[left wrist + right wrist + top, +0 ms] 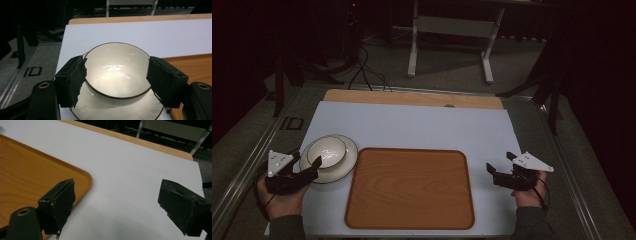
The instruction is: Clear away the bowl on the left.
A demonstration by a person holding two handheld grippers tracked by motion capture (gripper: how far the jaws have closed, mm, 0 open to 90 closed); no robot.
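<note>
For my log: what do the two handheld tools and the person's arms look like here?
Both the left tool and the right tool are black with two blocky jaws faced in rough black padding, and each carries a pale grey three-cornered plate dotted with small holes. A dark cable trails from each. The person wears dark sleeves.

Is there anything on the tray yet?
No. The tray lies bare; the bowl sits on its plate beside it.

The room is dim. Beyond the desk [412, 97], a white table frame [451, 30] stands on grey carpet [447, 75], with black cables [364, 70] trailing nearby.
</note>
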